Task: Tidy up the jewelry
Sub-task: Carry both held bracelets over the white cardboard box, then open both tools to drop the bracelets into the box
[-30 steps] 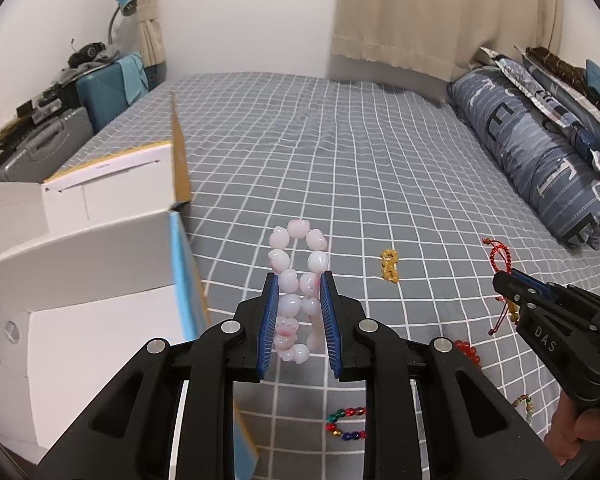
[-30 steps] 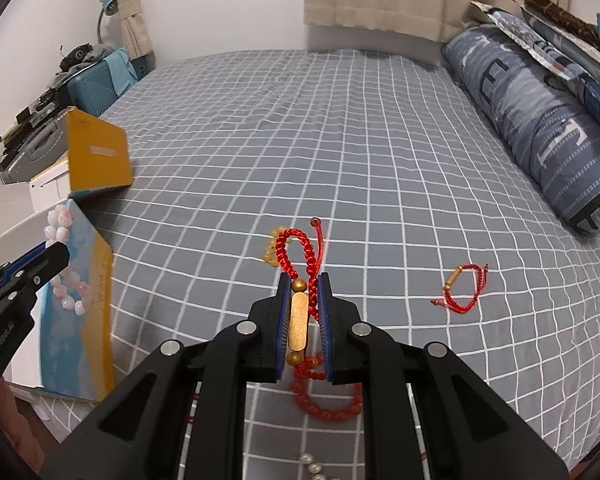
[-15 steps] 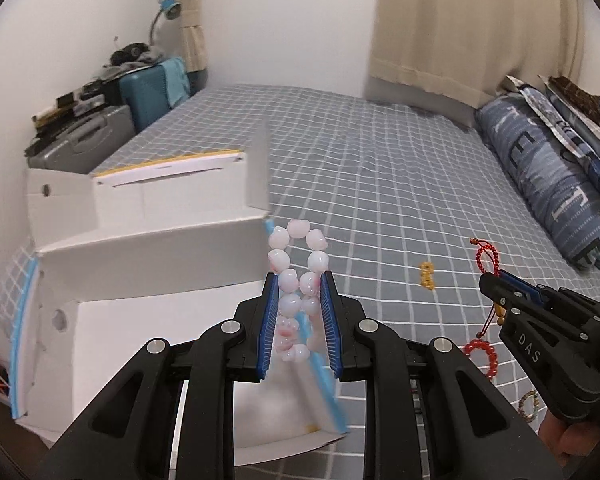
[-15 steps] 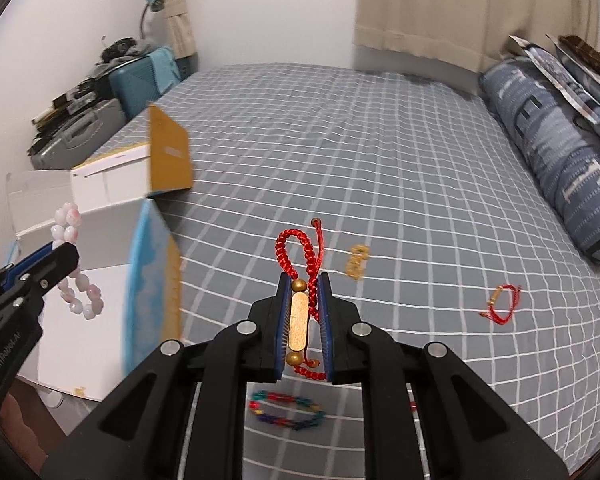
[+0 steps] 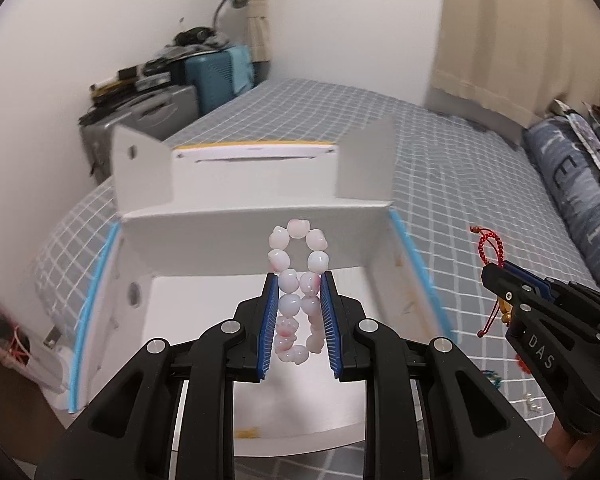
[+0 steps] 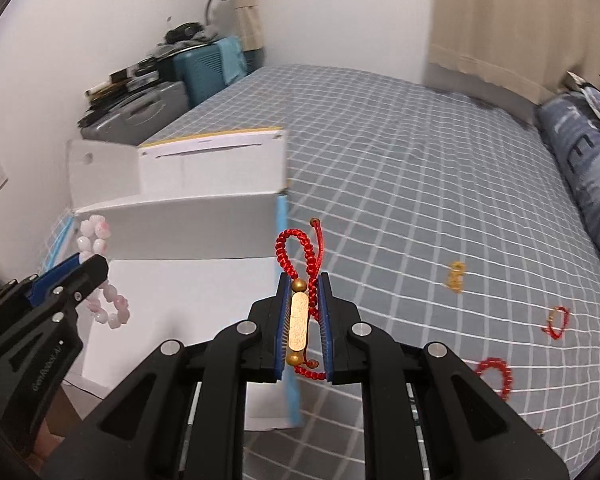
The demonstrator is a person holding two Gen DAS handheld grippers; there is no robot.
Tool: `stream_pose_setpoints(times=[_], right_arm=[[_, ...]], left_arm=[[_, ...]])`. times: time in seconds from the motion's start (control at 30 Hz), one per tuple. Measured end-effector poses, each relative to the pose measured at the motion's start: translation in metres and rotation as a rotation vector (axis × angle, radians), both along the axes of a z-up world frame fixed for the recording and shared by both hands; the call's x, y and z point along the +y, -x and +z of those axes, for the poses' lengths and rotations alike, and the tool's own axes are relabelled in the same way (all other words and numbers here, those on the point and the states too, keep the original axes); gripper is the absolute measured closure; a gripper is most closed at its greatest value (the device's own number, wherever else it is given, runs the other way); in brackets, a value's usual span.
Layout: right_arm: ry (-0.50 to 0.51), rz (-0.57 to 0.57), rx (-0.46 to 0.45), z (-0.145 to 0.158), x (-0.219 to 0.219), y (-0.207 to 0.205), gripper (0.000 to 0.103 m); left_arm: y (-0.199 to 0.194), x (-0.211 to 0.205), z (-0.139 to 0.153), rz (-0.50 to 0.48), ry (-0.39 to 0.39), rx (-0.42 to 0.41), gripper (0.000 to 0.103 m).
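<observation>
Lower centre of left wrist view: left gripper (image 5: 299, 280) fingers clamped on pink bead bracelet (image 5: 297, 294), held over open white box (image 5: 256, 208). Right gripper (image 6: 303, 280) fingers clamped on red cord bracelet (image 6: 300, 276), beside box's right wall. Farther right on bed (image 6: 400, 152): gold charm (image 6: 456, 277), red bracelets (image 6: 558, 322).

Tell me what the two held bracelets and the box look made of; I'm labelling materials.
Pink bracelet: glossy rounded beads, probably glass, stone or resin; highlights show.
Red bracelet: braided cord, knotted weave visible, with a matte gold-coloured bar and beads, possibly metal.
Box: white matte cardboard, with thin folded flaps and creases.
</observation>
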State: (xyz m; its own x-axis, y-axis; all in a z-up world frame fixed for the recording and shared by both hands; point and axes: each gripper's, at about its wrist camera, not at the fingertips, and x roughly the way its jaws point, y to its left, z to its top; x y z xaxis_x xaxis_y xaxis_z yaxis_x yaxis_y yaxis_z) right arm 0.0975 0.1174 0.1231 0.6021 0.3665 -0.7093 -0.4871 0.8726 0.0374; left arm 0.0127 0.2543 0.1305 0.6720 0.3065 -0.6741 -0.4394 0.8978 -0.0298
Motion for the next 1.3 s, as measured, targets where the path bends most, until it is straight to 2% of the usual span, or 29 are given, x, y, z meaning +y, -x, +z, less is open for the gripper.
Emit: stream_pose_setpoints(times=[0.23, 0.4, 0.5, 0.57, 0.83, 1.07, 1.2, 1.27, 1.3], right_arm=[[0.018, 0.061, 0.022, -0.017, 0.048, 0.011, 0.09], [0.04, 0.079, 0.063, -0.04, 0.075, 0.007, 0.09], [0.052, 0.088, 0.092, -0.052, 0.086, 0.001, 0.09], [0.063, 0.091, 0.112, -0.062, 0.095, -0.003, 0.09], [0.093, 0.091, 0.202, -0.088, 0.109, -0.012, 0.09], [0.101, 0.08, 0.23, -0.095, 0.109, -0.015, 0.09], [0.097, 0.084, 0.245, -0.094, 0.108, -0.015, 0.088], [0.092, 0.091, 0.248, -0.094, 0.108, -0.017, 0.079], [0.09, 0.091, 0.245, -0.093, 0.108, -0.016, 0.071]], left_arm=[[0.016, 0.036, -0.017, 0.055, 0.013, 0.034, 0.082], [0.016, 0.052, -0.032, 0.078, 0.019, 0.068, 0.082], [0.013, 0.063, -0.048, 0.071, 0.059, 0.101, 0.082], [0.011, 0.068, -0.055, 0.077, 0.057, 0.118, 0.082], [0.008, 0.08, -0.076, 0.088, 0.081, 0.175, 0.082], [0.005, 0.084, -0.086, 0.092, 0.098, 0.212, 0.081], [0.005, 0.085, -0.088, 0.101, 0.104, 0.223, 0.079], [0.005, 0.088, -0.087, 0.102, 0.108, 0.22, 0.077], [0.005, 0.089, -0.087, 0.104, 0.112, 0.218, 0.068]])
